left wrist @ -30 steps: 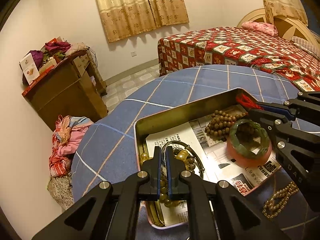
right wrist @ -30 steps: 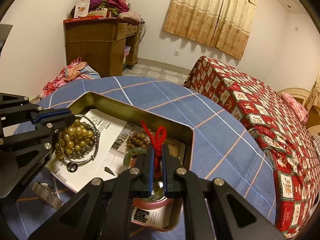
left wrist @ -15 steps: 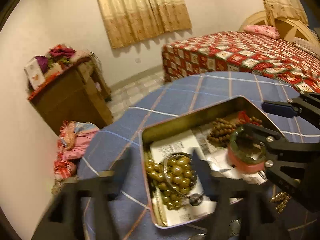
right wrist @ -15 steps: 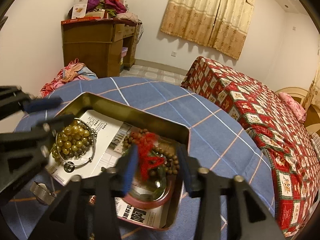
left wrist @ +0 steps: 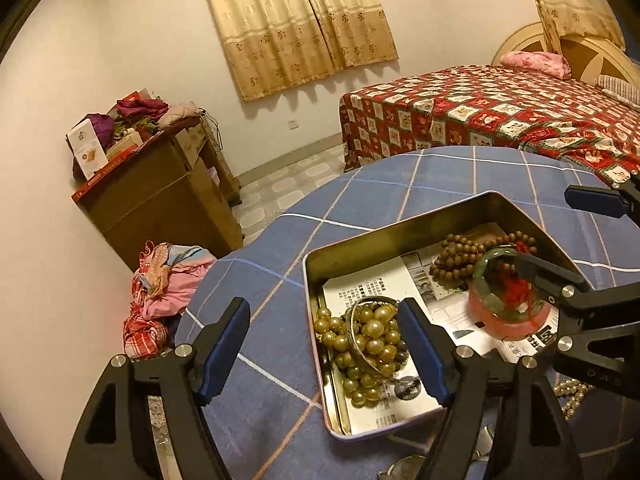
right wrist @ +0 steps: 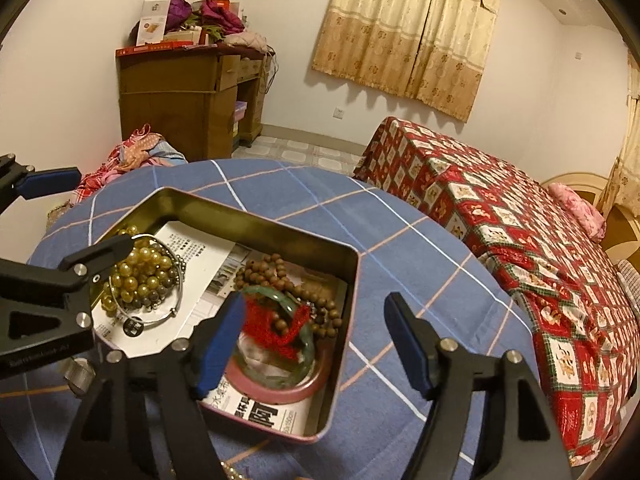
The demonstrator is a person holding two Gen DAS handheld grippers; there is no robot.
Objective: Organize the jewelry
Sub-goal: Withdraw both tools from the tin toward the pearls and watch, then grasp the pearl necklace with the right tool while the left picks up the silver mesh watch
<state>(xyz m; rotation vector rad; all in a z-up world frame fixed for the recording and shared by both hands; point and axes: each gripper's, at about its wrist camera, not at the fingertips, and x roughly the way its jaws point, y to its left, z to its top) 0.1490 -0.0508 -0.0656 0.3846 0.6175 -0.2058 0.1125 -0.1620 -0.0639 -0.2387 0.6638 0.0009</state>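
Observation:
A metal tin (left wrist: pixel 392 229) lined with newspaper sits on the blue checked table; it also shows in the right wrist view (right wrist: pixel 280 227). In it lie golden pearl beads with a silver bangle (left wrist: pixel 366 340) (right wrist: pixel 140 276), brown wooden beads (left wrist: pixel 468 254) (right wrist: pixel 288 276), and a green jade bangle with a red knotted cord on a pink ring (left wrist: pixel 506 300) (right wrist: pixel 280 340). My left gripper (left wrist: pixel 324 344) is open and empty above the tin's left side. My right gripper (right wrist: pixel 316 340) is open and empty above the tin's right side.
A strand of pale beads (left wrist: pixel 574 394) lies on the table right of the tin. A small metal object (right wrist: pixel 78 376) lies left of the tin. Beyond the table are a wooden cabinet (left wrist: pixel 160 192), a clothes pile (left wrist: pixel 164 300) and a bed (left wrist: pixel 500 120).
Both grippers went from shut to wide open and pulled back up. The left one let go of the pearl beads, the right one let go of the red cord, which now lies on the jade bangle.

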